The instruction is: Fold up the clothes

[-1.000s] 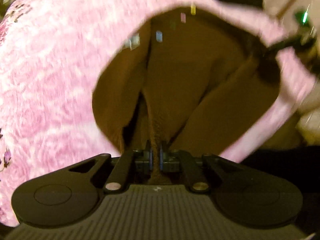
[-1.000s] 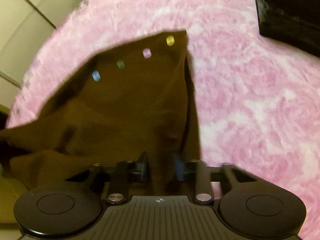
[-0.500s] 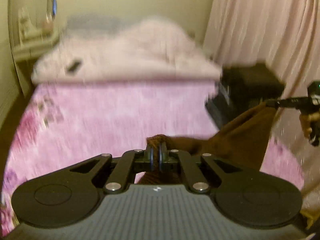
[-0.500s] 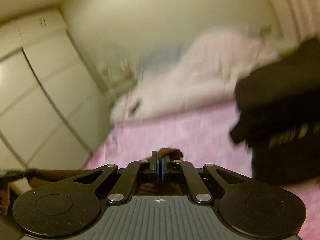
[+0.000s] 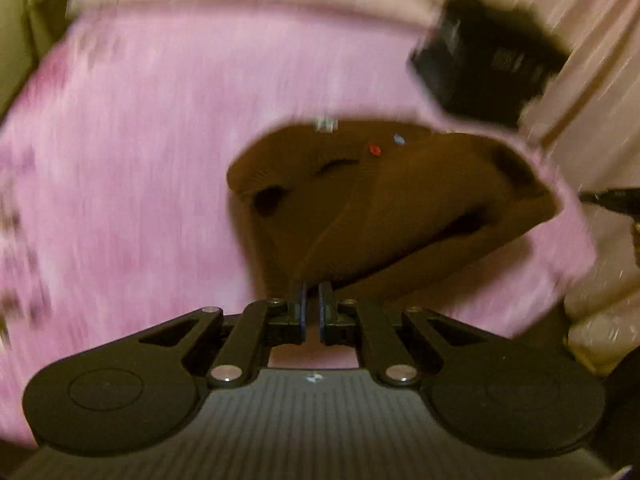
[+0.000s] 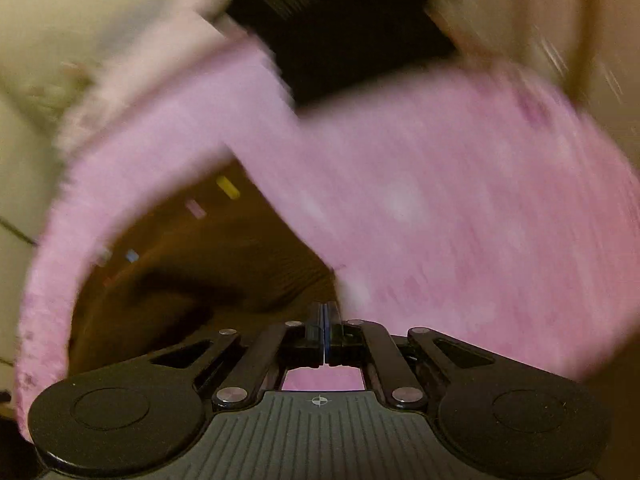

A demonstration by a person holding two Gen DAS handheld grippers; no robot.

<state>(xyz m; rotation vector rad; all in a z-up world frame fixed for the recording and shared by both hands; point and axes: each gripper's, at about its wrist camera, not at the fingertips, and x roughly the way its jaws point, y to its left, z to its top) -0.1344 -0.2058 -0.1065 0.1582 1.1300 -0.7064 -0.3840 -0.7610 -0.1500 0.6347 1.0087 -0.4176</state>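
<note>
Pink bedspread (image 5: 140, 160), one brown garment (image 5: 380, 208), two grippers, left gripper (image 5: 311, 292), right gripper (image 6: 323, 312)

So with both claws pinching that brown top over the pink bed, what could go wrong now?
1. The brown top lies bunched, with one fold over another, so creases could get pressed in.
2. The left claw pinches only a thin edge, which might slip out.
3. The black box sits near on the pink bedspread; a swing could knock it.
</note>
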